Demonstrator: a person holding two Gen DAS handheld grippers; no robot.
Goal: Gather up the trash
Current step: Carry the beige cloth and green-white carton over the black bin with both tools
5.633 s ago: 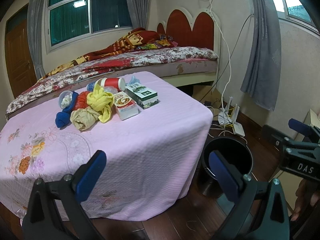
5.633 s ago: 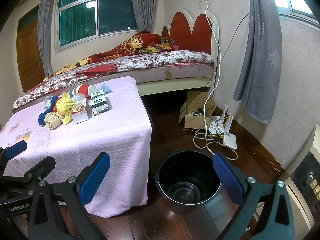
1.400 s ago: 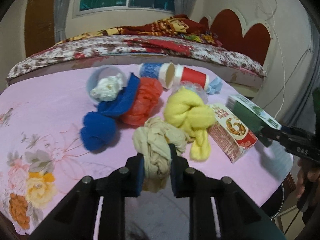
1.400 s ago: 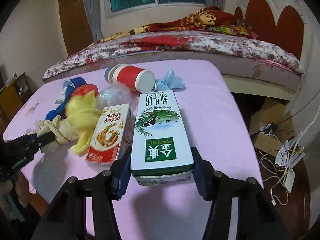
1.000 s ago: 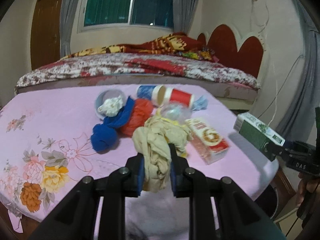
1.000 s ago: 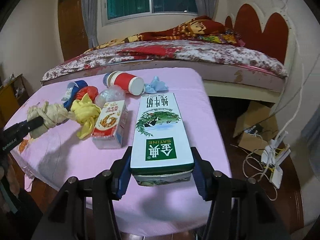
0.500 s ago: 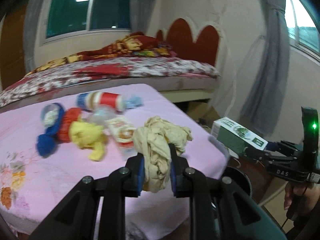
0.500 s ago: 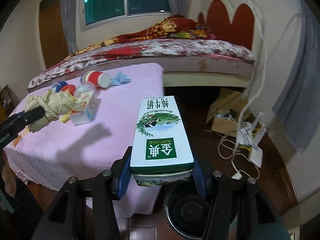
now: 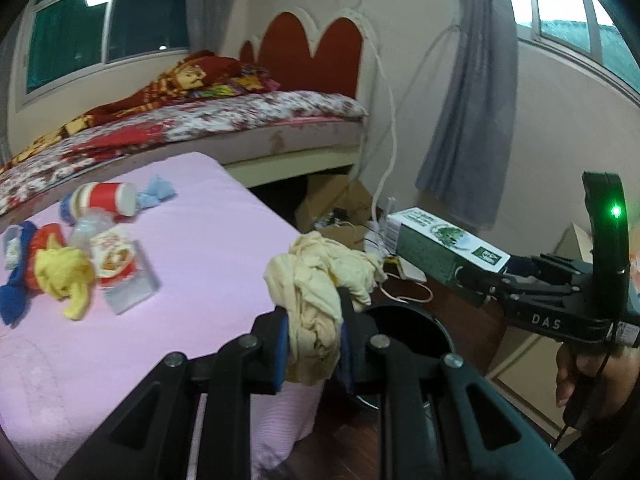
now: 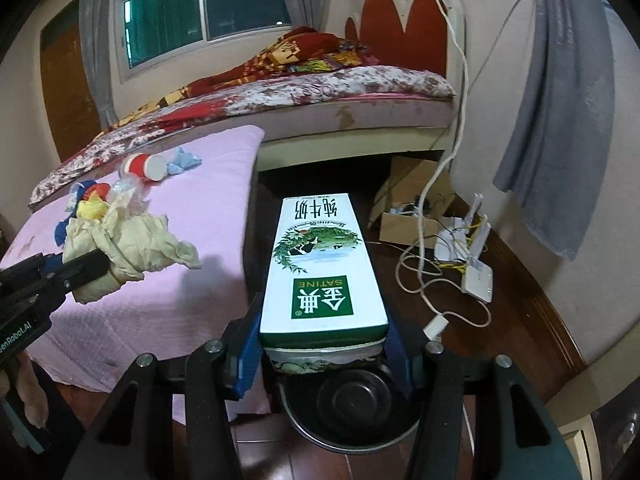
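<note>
My left gripper (image 9: 314, 338) is shut on a crumpled beige cloth wad (image 9: 320, 280) and holds it in the air over the table's right edge, near the black bin (image 9: 404, 332) on the floor. My right gripper (image 10: 324, 344) is shut on a green and white milk carton (image 10: 324, 264) and holds it level right above the black bin (image 10: 352, 404). The carton (image 9: 444, 244) and right gripper also show in the left wrist view, the beige wad (image 10: 124, 248) in the right wrist view. More trash lies on the pink table (image 9: 200, 240).
On the table lie a red snack carton (image 9: 116, 260), a yellow wad (image 9: 64, 272), a blue wad (image 9: 14, 292), a red paper cup (image 9: 104, 200) and a pale blue scrap (image 9: 158, 192). A bed (image 10: 320, 92) stands behind. Cables and white routers (image 10: 472, 256) lie on the floor.
Both grippers closed on their items on the table, lifted them and swung right. The beige wad is now past the table edge and the carton is over the bin.
</note>
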